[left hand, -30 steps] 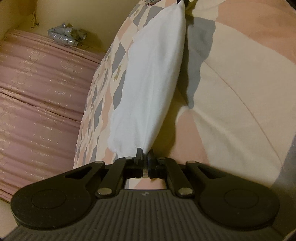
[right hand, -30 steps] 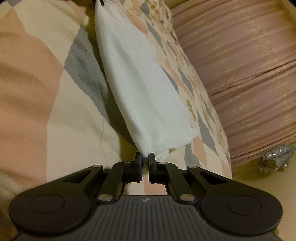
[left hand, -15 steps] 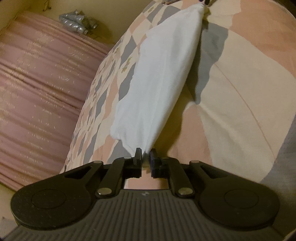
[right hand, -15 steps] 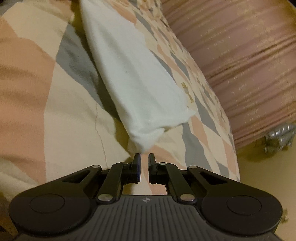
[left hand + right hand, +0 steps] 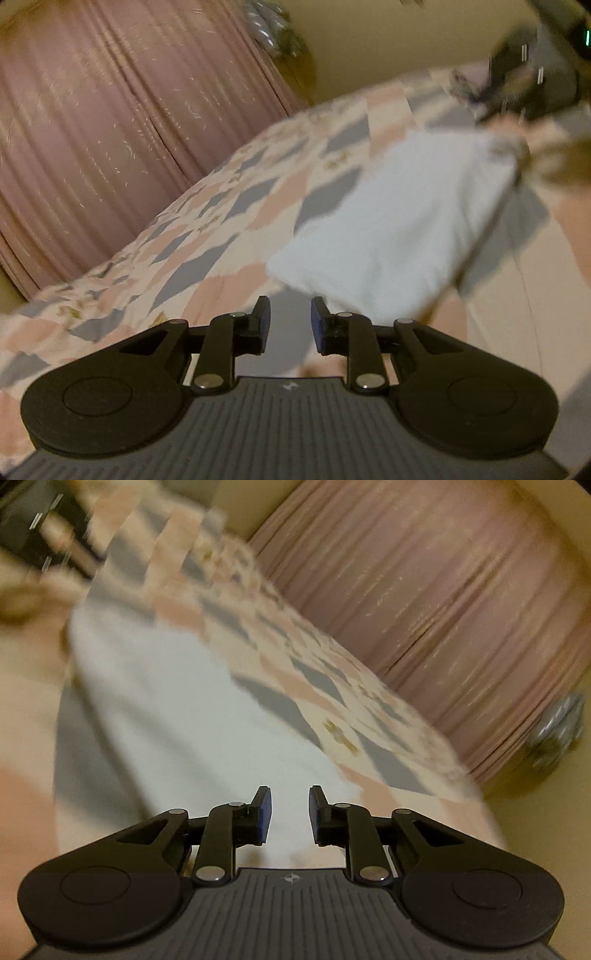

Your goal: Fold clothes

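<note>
A folded white garment (image 5: 399,218) lies flat on the patchwork bedspread (image 5: 207,229). In the left wrist view my left gripper (image 5: 289,320) is open and empty, just short of the garment's near left corner. The blurred right gripper (image 5: 532,85) shows at the garment's far corner. In the right wrist view the white garment (image 5: 177,716) stretches ahead and under my right gripper (image 5: 288,805), which is open with nothing between its fingers. The blurred left gripper (image 5: 40,542) appears at the top left. Both views are motion-blurred.
A pink pleated bed skirt or curtain (image 5: 110,125) hangs beyond the bed's edge, seen also in the right wrist view as pink fabric (image 5: 443,590). A silvery crumpled object (image 5: 557,727) lies on the yellowish floor (image 5: 369,48) by it.
Both grippers have opened and let go of the white garment's corners. The garment has dropped flat on the bedspread, and both grippers have swung away from it.
</note>
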Action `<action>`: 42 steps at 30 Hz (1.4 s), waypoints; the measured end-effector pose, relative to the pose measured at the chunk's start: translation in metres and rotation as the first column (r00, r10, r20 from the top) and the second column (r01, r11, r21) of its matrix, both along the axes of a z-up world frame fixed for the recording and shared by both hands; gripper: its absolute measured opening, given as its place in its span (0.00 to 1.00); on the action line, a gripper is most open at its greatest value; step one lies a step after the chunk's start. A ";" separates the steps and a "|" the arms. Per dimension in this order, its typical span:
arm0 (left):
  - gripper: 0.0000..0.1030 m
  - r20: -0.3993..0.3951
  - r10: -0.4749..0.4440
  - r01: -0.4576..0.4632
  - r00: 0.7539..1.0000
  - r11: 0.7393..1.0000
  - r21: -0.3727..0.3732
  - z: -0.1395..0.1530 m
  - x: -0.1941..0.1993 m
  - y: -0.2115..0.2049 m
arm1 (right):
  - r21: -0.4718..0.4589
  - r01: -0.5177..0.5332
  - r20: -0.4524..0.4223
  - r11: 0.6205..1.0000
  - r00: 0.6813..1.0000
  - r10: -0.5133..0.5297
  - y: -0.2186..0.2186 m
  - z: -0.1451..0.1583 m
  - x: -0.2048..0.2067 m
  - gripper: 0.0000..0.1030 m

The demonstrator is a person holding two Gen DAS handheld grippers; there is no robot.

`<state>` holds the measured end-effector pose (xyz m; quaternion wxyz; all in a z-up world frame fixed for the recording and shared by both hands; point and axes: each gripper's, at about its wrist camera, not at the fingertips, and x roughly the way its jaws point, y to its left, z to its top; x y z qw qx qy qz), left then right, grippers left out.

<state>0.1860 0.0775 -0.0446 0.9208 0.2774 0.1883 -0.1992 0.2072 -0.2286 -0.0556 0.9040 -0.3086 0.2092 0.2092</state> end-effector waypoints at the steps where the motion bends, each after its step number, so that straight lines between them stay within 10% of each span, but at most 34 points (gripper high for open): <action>1: 0.21 -0.010 -0.016 0.015 1.000 0.999 -0.043 0.005 0.005 0.001 | 0.050 0.000 -0.030 0.999 1.000 0.001 0.004 0.000 0.012 0.19; 3: 0.21 -0.046 -0.093 0.087 0.995 0.989 -0.123 0.011 0.010 -0.003 | 0.100 -0.003 -0.099 0.995 0.995 0.013 0.013 -0.003 0.032 0.19; 8: 0.22 -0.179 -0.148 0.144 0.973 0.989 -0.037 -0.003 0.025 -0.024 | 0.012 0.024 -0.247 1.000 0.969 -0.021 0.023 -0.007 0.060 0.19; 15: 0.23 -0.406 0.026 -0.071 0.913 0.993 -0.097 0.038 0.020 0.009 | -0.030 0.032 -0.430 0.999 0.902 -0.042 0.029 0.081 0.072 0.19; 21: 0.33 -0.525 0.174 -0.329 0.833 0.919 -0.217 0.096 0.014 0.018 | 0.002 -0.133 -0.512 0.991 0.851 0.115 0.052 0.154 0.103 0.31; 26: 0.33 -0.654 0.321 -0.585 0.685 0.777 -0.232 0.100 0.013 0.004 | 0.090 -0.292 -0.571 0.952 0.768 0.290 0.052 0.166 0.154 0.37; 33: 0.33 -0.782 0.441 -0.869 0.440 0.427 -0.248 0.063 -0.006 -0.019 | 0.177 -0.440 -0.636 0.880 0.632 0.443 0.056 0.142 0.222 0.38; 37: 0.33 -0.821 0.433 -0.925 0.371 0.254 -0.284 0.041 -0.007 -0.026 | 0.175 -0.508 -0.668 0.843 0.568 0.481 0.079 0.126 0.251 0.38; 42: 0.33 -0.837 0.407 -0.930 0.367 0.157 -0.332 0.014 0.004 -0.031 | 0.181 -0.569 -0.707 0.802 0.492 0.508 0.121 0.096 0.284 0.40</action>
